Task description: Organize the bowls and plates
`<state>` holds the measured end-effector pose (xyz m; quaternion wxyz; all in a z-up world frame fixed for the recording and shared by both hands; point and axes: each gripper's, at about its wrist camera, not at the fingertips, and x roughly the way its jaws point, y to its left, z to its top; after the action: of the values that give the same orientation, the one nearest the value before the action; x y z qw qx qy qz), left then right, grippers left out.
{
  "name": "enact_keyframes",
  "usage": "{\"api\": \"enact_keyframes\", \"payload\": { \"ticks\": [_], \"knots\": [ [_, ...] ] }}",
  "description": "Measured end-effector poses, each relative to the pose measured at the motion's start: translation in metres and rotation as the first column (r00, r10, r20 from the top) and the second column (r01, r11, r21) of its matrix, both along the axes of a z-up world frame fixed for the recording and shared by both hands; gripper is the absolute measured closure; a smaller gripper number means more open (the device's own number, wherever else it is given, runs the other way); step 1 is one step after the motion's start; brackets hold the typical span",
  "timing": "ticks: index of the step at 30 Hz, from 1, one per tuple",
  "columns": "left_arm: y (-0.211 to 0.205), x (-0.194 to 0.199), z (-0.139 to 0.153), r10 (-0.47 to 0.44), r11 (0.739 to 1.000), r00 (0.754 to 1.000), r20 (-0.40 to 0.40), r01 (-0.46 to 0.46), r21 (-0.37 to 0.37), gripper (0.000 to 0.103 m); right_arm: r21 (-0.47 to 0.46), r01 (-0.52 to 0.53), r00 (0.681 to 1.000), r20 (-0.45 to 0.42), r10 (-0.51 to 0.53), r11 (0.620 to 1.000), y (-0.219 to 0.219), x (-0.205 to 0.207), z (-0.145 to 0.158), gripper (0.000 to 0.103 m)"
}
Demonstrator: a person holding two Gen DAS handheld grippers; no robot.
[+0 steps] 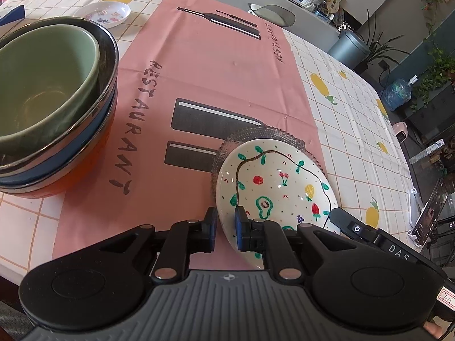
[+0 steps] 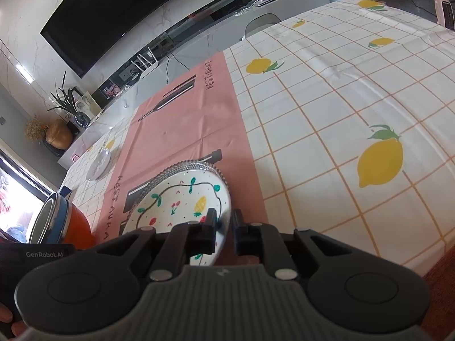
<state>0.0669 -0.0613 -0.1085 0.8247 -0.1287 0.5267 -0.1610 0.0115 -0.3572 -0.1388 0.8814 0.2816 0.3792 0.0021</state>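
A white plate painted with fruit [image 1: 273, 187] [image 2: 182, 199] lies on a beaded glass plate [image 1: 256, 136] [image 2: 196, 167] on the pink mat. My left gripper [image 1: 226, 226] straddles its near-left rim, one pad inside the dish and one against the outer wall, with no gap showing. My right gripper [image 2: 223, 223] straddles the opposite rim, and a slit of pink mat shows between the rim and its right finger [image 2: 239, 227]. Left of the plates stands a bowl stack [image 1: 57, 119] [image 2: 59, 221]: a green bowl in a dark-rimmed one, over blue and orange bowls. A small patterned plate [image 1: 105, 14] [image 2: 99, 163] lies far back.
The pink mat [image 1: 204, 68] lies on a lemon-print tablecloth [image 2: 355, 99]. A phone on a stand [image 1: 429, 216] is at the table's right edge. A blue box [image 1: 11, 14] sits at the far left. A chair back [image 2: 261, 22] stands beyond the far edge.
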Motion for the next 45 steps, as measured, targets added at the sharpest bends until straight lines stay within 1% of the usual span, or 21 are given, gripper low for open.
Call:
{"api": "enact_keyframes", "payload": {
  "ticks": [1,2,3,4,6,12,13,14,15,16,17,18,27,31,39,45],
  "knots": [
    [0.0,-0.001,0.001,-0.001,1.0,1.0,0.003,0.001,0.001,0.086,-0.005,0.002,1.0,0.0,-0.002,1.0,0.0,-0.001,0.001,0.088],
    [0.001,-0.003,0.003,-0.003,1.0,1.0,0.007,0.003,0.002,0.083,-0.011,0.003,1.0,0.002,-0.003,1.0,0.0,-0.002,0.002,0.086],
    [0.002,-0.005,0.004,-0.004,1.0,1.0,0.01,0.004,0.001,0.077,-0.016,0.002,1.0,0.002,-0.002,1.0,0.0,-0.004,0.004,0.081],
    [0.003,-0.007,0.006,-0.005,1.0,1.0,0.012,0.005,-0.004,0.074,-0.023,-0.001,1.0,0.001,0.001,1.0,0.0,-0.006,0.005,0.079],
    [0.005,-0.012,0.008,-0.004,1.0,1.0,0.008,0.004,-0.019,0.057,-0.031,-0.011,1.0,-0.001,0.011,0.999,0.002,-0.012,0.008,0.078],
    [0.004,-0.021,0.003,-0.015,0.998,0.999,-0.032,0.013,-0.066,0.057,-0.026,-0.044,0.998,-0.034,0.043,0.999,0.014,-0.024,0.011,0.078],
    [0.003,-0.021,0.002,-0.015,0.997,0.999,-0.035,0.013,-0.074,0.057,-0.031,-0.05,0.998,-0.039,0.049,0.998,0.017,-0.024,0.011,0.078],
    [0.003,-0.021,0.001,-0.015,0.997,0.999,-0.036,0.013,-0.076,0.062,-0.034,-0.057,0.998,-0.042,0.055,0.998,0.02,-0.025,0.01,0.078],
    [0.002,-0.021,0.001,-0.016,0.997,0.999,-0.034,0.013,-0.073,0.07,-0.036,-0.06,0.997,-0.045,0.058,0.998,0.021,-0.025,0.009,0.079],
    [0.0,-0.022,0.001,-0.02,0.998,0.999,-0.032,0.018,-0.066,0.074,-0.037,-0.063,0.997,-0.049,0.061,0.997,0.022,-0.024,0.008,0.084],
    [0.0,-0.022,0.001,-0.024,0.998,0.999,-0.03,0.022,-0.061,0.081,-0.033,-0.067,0.997,-0.047,0.066,0.997,0.022,-0.024,0.008,0.085],
    [-0.002,-0.023,0.001,-0.028,0.998,0.999,-0.027,0.026,-0.06,0.085,-0.033,-0.067,0.997,-0.046,0.066,0.997,0.023,-0.023,0.008,0.088],
    [-0.005,-0.023,0.002,-0.03,0.999,1.0,0.007,0.03,-0.026,0.093,-0.092,-0.077,0.996,-0.055,0.072,0.993,0.029,-0.017,0.011,0.089],
    [-0.006,-0.021,0.001,-0.024,1.0,1.0,0.01,0.024,-0.02,0.093,-0.105,-0.08,0.996,-0.059,0.074,0.991,0.031,-0.013,0.009,0.089],
    [-0.007,-0.018,-0.002,-0.015,1.0,1.0,0.014,0.015,-0.017,0.093,-0.175,-0.109,0.993,-0.055,0.101,0.979,0.038,-0.007,0.009,0.089],
    [-0.009,-0.019,-0.001,-0.017,1.0,1.0,0.016,0.017,-0.011,0.093,-0.191,-0.116,0.992,-0.063,0.105,0.975,0.039,-0.005,0.01,0.088]
  ]
}}
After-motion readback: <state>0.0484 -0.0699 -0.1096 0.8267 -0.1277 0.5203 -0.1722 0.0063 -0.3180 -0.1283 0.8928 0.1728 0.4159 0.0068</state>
